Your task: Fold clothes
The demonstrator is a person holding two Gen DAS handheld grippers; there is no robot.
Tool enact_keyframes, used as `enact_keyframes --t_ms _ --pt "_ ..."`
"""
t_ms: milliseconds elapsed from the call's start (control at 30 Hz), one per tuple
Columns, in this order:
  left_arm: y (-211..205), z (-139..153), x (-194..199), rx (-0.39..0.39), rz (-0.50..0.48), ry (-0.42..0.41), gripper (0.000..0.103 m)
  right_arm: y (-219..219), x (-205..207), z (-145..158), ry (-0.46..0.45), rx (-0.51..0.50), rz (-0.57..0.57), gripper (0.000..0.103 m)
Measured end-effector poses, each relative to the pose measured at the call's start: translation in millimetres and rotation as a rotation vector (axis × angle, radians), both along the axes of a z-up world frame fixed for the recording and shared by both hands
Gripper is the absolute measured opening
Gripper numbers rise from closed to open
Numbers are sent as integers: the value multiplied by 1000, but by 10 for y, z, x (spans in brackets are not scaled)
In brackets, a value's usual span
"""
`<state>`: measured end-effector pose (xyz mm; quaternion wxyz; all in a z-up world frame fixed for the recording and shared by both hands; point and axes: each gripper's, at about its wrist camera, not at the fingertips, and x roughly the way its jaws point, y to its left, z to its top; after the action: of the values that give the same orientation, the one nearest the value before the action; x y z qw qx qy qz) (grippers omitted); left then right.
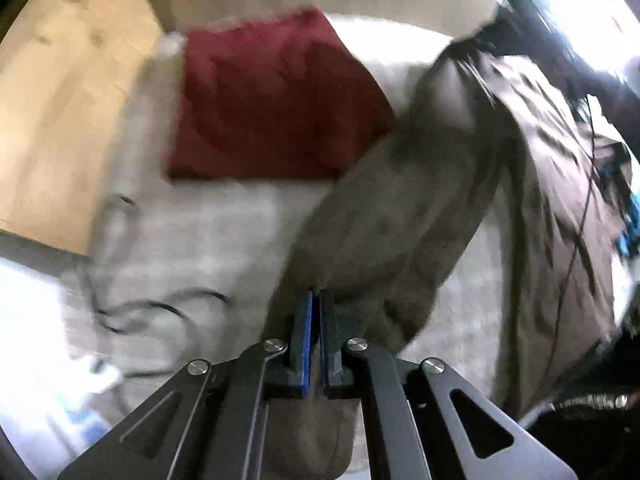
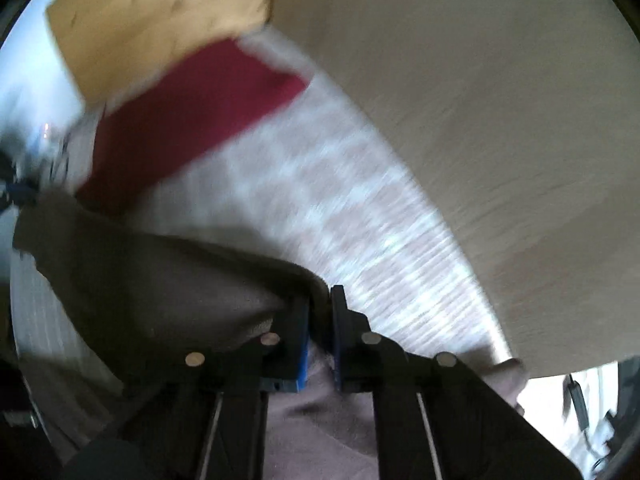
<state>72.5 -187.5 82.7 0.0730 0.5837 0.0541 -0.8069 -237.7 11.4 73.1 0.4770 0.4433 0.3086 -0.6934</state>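
Brown garment (image 1: 400, 208) fills the left wrist view's centre and right, where black cables (image 1: 132, 312) show lower left; both views share a folded red cloth (image 2: 188, 120). Left gripper (image 1: 315, 320) and right gripper (image 2: 320, 320) each pinch its fabric.

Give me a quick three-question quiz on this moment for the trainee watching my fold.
1. True or false: the left gripper is open and empty.
2. Which garment lies already folded on the bed cover? A) red garment B) brown garment C) neither
3. What is the right gripper clamped on?

Key: 1. False, it is shut on brown fabric. 2. A. 3. The brown garment.
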Motion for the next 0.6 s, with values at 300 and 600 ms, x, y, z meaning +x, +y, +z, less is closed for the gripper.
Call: enact_keyframes --t_ms 300,600 --pt "-42 -311 -158 -77 -1 -77 3 -62 -5 -138 73 44 -88 31" --pt "-163 -133 -50 -126 76 -63 26 1004 846 474 42 -68 -179 34"
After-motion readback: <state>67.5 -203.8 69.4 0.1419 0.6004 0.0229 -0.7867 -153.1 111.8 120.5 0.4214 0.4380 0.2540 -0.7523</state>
